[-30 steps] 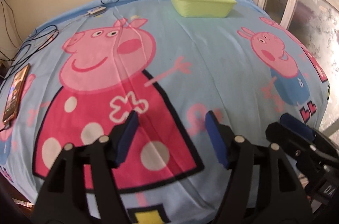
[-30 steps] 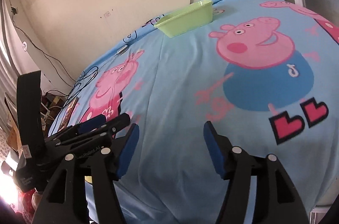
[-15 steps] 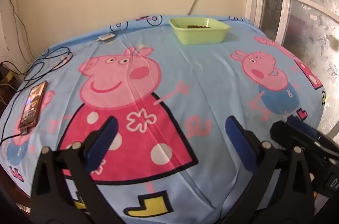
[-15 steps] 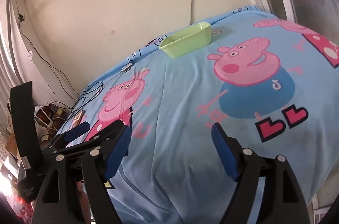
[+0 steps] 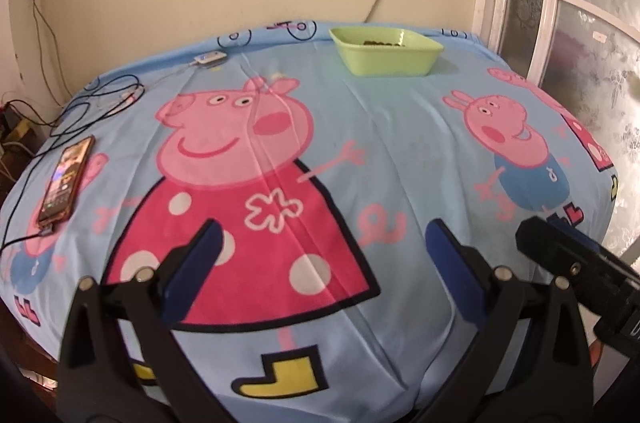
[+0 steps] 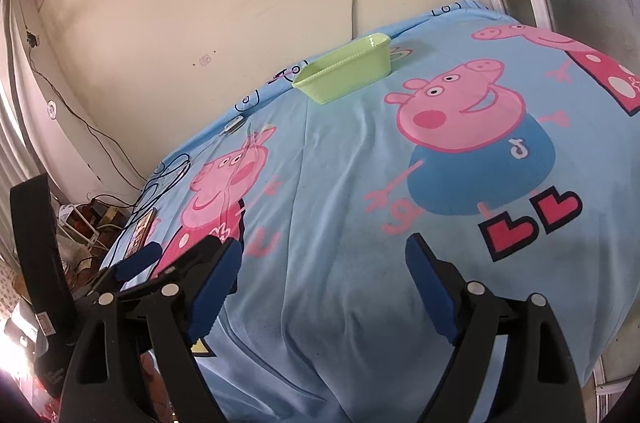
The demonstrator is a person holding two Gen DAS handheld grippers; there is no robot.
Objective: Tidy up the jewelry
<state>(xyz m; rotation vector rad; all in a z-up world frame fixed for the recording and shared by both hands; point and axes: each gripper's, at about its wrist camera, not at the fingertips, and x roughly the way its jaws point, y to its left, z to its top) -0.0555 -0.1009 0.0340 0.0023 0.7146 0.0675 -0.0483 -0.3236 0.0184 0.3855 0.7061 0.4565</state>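
Both grippers, left gripper point(image 5: 322, 263) and right gripper point(image 6: 324, 281), hover with fingers wide apart, empty. Jewelry point(image 5: 382, 43) sits in green tray point(image 5: 386, 63); the task looks finished or paused, next reach must cross the bed point(image 5: 400, 151).

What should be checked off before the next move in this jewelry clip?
1. Left tool open, nothing held: ok.
2. Right tool open, nothing held: ok.
3. Green tray upright at the far edge of the bedspread: ok.
4. Small dark pieces lie in the tray; whether they are jewelry: cannot tell.
5. Phone lies apart from the tray, at the left edge: ok.
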